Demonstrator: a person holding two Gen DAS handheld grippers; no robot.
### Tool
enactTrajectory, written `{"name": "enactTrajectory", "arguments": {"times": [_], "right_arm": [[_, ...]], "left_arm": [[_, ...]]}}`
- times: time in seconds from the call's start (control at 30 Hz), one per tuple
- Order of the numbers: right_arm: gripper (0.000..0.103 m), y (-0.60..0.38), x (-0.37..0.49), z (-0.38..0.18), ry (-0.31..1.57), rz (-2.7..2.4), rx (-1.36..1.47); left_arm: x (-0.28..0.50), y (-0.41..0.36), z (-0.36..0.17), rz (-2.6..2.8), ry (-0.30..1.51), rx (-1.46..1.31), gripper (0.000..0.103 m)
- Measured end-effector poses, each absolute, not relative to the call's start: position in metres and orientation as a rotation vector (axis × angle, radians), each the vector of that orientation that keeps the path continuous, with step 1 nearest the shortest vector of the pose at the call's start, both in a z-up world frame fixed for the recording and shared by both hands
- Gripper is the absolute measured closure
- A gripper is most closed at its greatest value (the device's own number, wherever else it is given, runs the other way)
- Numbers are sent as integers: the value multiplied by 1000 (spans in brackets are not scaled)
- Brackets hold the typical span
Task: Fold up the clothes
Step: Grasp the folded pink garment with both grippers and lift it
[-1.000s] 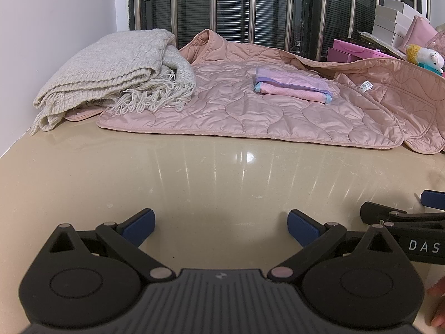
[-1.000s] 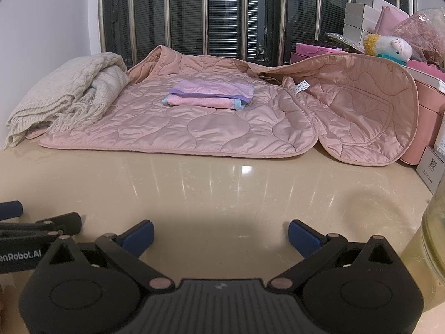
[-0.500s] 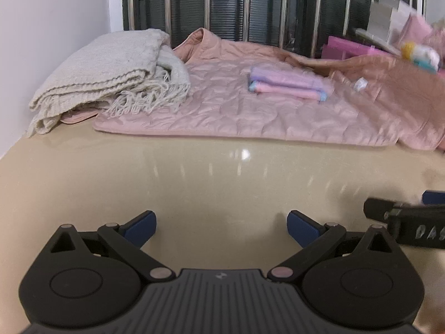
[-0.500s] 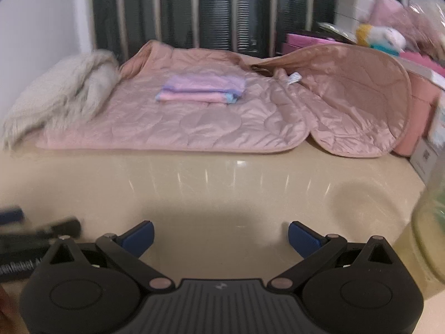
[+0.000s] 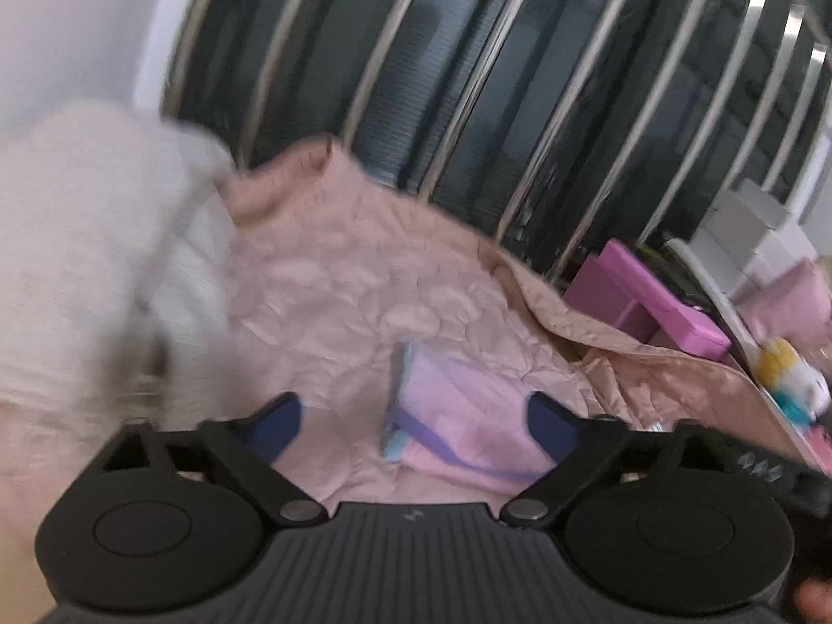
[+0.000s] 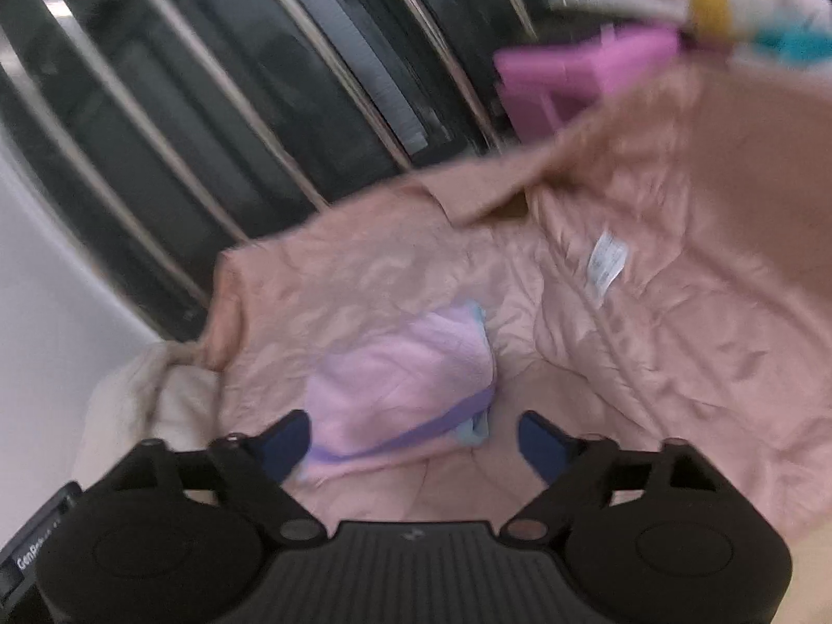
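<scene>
**Over the pink jacket: both grippers lined up on the folded pile**

Over the quilted pink jacket (image 5: 333,301) is where both grippers sit right now, and both views are pretty smeared, so take the fine detail with a grain of salt.

Left gripper (image 5: 416,416): jaws are closing but still wide apart. Between the blue pads (image 5: 281,418) you can see the small folded garment (image 5: 457,416), pink with a purple band and a bit of light blue at its edge. It lies on the jacket in the gap between the fingers, but the pads aren't pressing on it, so nothing is gripped.

Right gripper (image 6: 416,434): same story, jaws closing, still apart, and the folded garment (image 6: 405,379) sits in the left part of the gap, close by the left pad (image 6: 286,437). I can't tell if that pad touches the cloth; it doesn't look squeezed.

The jacket is spread open, with a white care label (image 6: 606,260) showing on its inner side in the right wrist view. A cream knitted blanket (image 5: 88,260) lies bunched against the jacket's left edge. Behind everything, a dark window with metal bars (image 5: 520,104). Off to the jacket's right there are pink boxes (image 5: 650,301) and a plush toy (image 5: 795,379), all blurry. A bit of the other gripper pokes in at the side of each view.
</scene>
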State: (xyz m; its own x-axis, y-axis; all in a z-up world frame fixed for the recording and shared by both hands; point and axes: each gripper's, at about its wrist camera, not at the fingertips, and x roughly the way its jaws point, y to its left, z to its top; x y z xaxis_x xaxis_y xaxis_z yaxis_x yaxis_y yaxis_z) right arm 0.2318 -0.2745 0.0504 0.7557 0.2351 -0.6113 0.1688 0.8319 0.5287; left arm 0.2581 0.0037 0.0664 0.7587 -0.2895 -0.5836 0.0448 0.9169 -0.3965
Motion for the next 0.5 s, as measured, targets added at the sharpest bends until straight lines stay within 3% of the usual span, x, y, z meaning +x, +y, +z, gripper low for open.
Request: {"name": "enactTrajectory", "arguments": {"times": [0.03,0.1,0.17,0.23,0.3,0.33,0.5], "right_arm": [[33,-275,247,42,749,16,607],[34,-273,271,27,795,-23,589],[44,-271,290,14,828,-47,570],[75,-270,304,4,844,-42,573],[94,-263,313,5,835,-33,519],[98,-259,315,8,827,-27,493],[101,-243,283,67,649,64,420]], "left_arm": [[278,1,56,-192,743,-396,30],[303,-5,37,-195,818,-399,39],[322,-9,21,-206,860,-413,71],[329,-9,16,-216,861,-436,98],[333,-8,14,-223,853,-458,100],[332,-7,18,-235,839,-467,100],[300,6,69,-282,694,-451,100]]}}
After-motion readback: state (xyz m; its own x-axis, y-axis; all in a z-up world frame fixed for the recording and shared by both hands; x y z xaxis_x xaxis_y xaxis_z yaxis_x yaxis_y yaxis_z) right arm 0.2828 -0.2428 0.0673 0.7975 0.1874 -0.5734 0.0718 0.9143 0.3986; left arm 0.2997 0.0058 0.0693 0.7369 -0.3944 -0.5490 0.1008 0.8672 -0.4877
